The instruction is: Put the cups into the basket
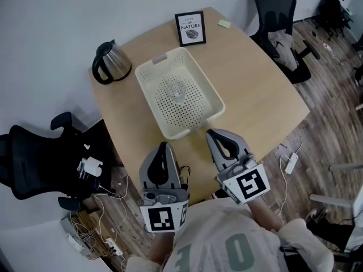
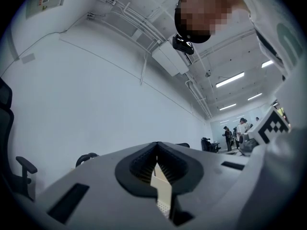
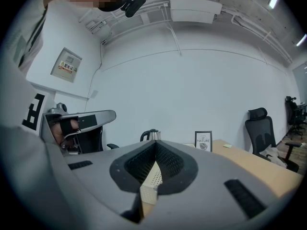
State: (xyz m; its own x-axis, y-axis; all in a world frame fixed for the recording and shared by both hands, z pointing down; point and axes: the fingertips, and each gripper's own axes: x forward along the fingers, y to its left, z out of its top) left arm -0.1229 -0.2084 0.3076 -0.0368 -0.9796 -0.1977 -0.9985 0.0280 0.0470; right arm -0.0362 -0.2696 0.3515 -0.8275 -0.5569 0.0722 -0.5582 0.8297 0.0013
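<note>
A cream perforated basket [image 1: 207, 98] sits in the middle of the wooden table. Inside it lies what looks like a clear cup [image 1: 177, 90], hard to make out against the holes. I see no other cup on the table. My left gripper [image 1: 164, 145] hovers at the table's near edge, just short of the basket's near corner, its jaws shut on nothing. Beside it my right gripper [image 1: 210, 133] is shut and empty too, its tip close to the basket's near rim. A strip of the basket [image 2: 162, 188] shows through the left gripper [image 2: 157, 146], and the basket [image 3: 151, 180] shows likewise through the right gripper [image 3: 156, 146].
A steel kettle [image 1: 112, 62] stands at the table's far left. A framed "Nature" print [image 1: 190, 28] and a sticky note [image 1: 224, 23] are at the far edge. Black office chairs [image 1: 282, 21] [image 1: 39, 157] flank the table. Cables and a power strip [image 1: 291, 163] lie on the floor.
</note>
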